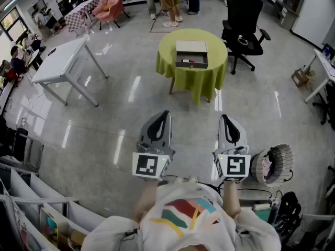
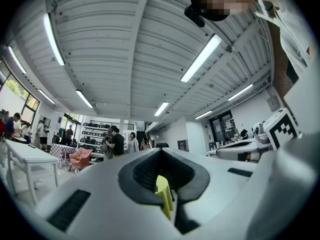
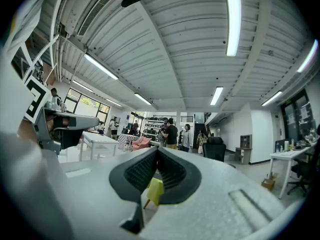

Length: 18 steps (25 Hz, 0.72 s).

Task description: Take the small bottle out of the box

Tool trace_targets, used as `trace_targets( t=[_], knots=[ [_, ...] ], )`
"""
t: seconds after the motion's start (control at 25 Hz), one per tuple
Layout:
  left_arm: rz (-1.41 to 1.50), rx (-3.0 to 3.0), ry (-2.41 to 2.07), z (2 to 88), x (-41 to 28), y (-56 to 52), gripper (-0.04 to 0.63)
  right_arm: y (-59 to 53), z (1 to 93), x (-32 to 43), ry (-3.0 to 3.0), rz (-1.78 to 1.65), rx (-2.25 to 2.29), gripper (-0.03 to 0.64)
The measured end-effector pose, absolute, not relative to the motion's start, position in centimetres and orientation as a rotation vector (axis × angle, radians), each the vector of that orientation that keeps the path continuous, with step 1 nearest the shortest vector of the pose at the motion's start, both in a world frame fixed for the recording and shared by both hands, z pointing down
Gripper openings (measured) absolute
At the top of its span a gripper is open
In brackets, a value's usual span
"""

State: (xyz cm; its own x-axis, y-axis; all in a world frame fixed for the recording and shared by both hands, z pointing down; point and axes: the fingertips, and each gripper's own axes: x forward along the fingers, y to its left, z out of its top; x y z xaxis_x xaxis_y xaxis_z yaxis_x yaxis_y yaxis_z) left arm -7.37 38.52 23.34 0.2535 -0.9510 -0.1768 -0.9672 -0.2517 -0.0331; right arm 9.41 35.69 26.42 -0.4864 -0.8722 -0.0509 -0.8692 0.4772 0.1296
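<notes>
Small bottle (image 1: pixel 187 61): dark speck w/ red, too small to make out, inside open box (image 1: pixel 191 47) on round counter (image 1: pixel 194 80) w/ yellow-green cloth. Left tool (image 1: pixel 164 116) & right tool (image 1: pixel 225 120) both closed, empty, side by side, roughly level, well apart from counter.

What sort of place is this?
Likely a big open office or workshop hall: a black office chair, a white work table, and long strip lights under a ribbed ceiling.
</notes>
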Motion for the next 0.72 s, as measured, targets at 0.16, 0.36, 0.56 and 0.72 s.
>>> trace_targets(
  t=[0.16, 0.36, 0.56, 0.72],
  knots=[
    [0.174, -2.382, 1.827, 23.4, -6.6, 37.9, 0.015, 35.0, 26.9, 10.2, -2.674, -0.227, 1.574, 0.003],
    [0.174, -2.38, 1.831, 23.4, -6.2, 37.2, 0.015, 34.2, 26.8, 10.4, -2.691, -0.218, 1.564, 0.003],
    [0.166, -2.374, 1.833, 23.2, -5.7, 36.6, 0.015, 33.6, 26.6, 10.6, -2.678, -0.254, 1.556, 0.003],
    [0.154, -2.359, 1.823, 22.9, -5.2, 35.9, 0.015, 33.3, 26.2, 10.1, -2.663, -0.378, 1.491, 0.003]
  ],
)
